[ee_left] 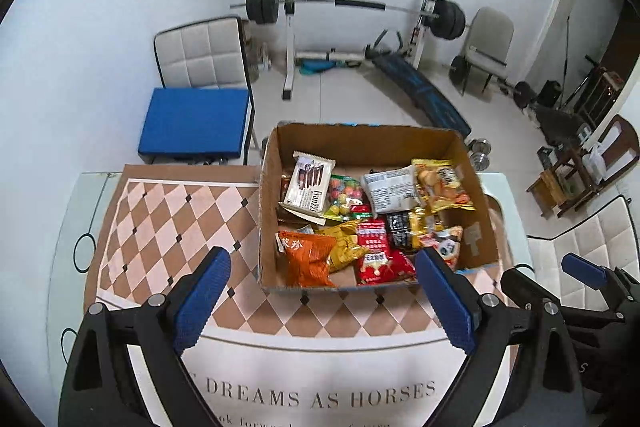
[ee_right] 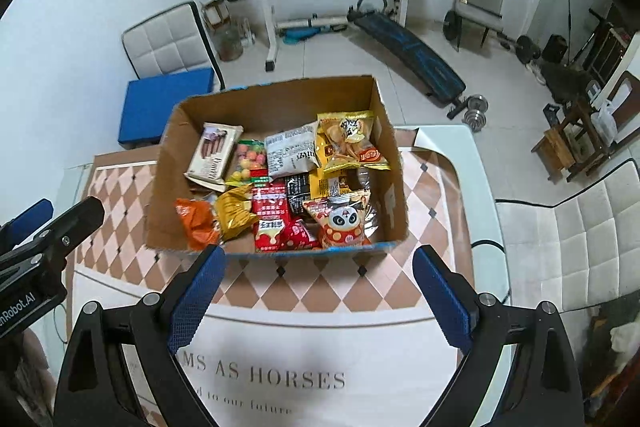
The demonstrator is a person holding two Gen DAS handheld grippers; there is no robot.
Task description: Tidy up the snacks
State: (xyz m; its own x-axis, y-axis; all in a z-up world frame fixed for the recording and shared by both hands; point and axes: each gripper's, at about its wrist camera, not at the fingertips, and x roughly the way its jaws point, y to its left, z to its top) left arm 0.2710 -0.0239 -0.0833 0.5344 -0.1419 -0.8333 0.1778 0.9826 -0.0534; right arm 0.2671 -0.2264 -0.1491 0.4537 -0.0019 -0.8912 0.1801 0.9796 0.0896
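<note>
Nearest us, we list the left gripper (ee_left: 324,299), tongs spread wide and holding nothing, above a mat (ee_left: 320,367) printed "DREAMS AS HORSES". Beside it, at about three o'clock in the left wrist view, we list the right gripper (ee_right: 318,301), likewise spread wide and empty.

Next, at twelve o'clock from both grippers, we record a cardboard box (ee_right: 160,187) standing open on the mat's diamond pattern (ee_left: 176,219). Inside it we count loose snacks: an orange bag (ee_left: 308,259) at the near left corner, a gold packet (ee_left: 344,243) touching it, a red packet (ee_left: 378,251) in the near middle, a panda-printed bag (ee_right: 340,223) at the near right, a white Franzzi box (ee_left: 308,183) at the far left, and a yellow chip bag (ee_left: 440,183) at the far right.

Beyond the table, at eleven o'clock, we note a blue cushion (ee_left: 192,125). Farthest, along the wall, we note a barbell rack (ee_left: 352,5).
</note>
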